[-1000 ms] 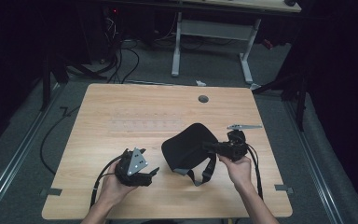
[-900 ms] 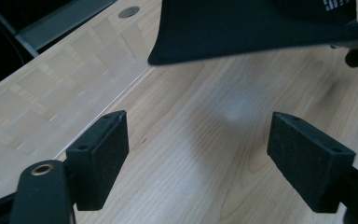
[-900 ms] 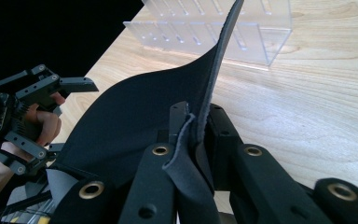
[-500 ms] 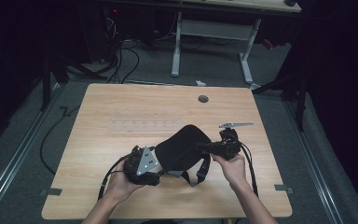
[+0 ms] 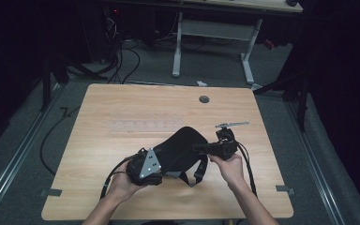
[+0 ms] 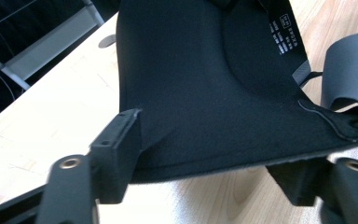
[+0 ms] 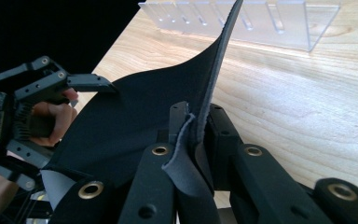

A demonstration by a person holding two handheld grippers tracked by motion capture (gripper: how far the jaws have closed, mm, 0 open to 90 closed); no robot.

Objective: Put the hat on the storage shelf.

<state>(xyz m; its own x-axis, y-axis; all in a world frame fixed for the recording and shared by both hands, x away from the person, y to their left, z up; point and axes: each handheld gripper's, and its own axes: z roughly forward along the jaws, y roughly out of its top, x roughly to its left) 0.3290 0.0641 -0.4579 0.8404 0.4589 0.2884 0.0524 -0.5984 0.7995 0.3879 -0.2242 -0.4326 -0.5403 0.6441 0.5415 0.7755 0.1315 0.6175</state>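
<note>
From above, the left gripper (image 5: 146, 165) has moved rightward across the light wooden table (image 5: 122, 112) since a moment ago and now sits against the near-left edge of the black padded fabric piece with straps (image 5: 180, 147), which lies on the near middle of the table and has been drawn out flatter between the two hands. The right gripper (image 5: 204, 148) has slid a little leftward and holds the fabric's right edge, with the person's right hand (image 5: 229, 166) behind it and the left hand (image 5: 122, 180) under the other tool. A clear plastic slotted rack (image 5: 143, 125) lies flat on the tabletop just beyond the fabric. In the left gripper view the fabric (image 6: 205, 84) spreads across the frame above the jaws, which stand wide apart, one at each lower corner, with the fabric's hem running between them; whether they touch it I cannot tell. A small white printed label (image 6: 289, 35) is sewn on the fabric near the top right, its lettering too small to read, and a grey strap (image 6: 349, 70) curls at the right. In the right gripper view the jaws are pressed narrow onto a raised edge of the fabric (image 7: 200, 107), pinching it upright, while the left gripper (image 7: 74, 88) reaches the far corner with its jaws spread, and the rack (image 7: 242, 21) shows beyond.
</note>
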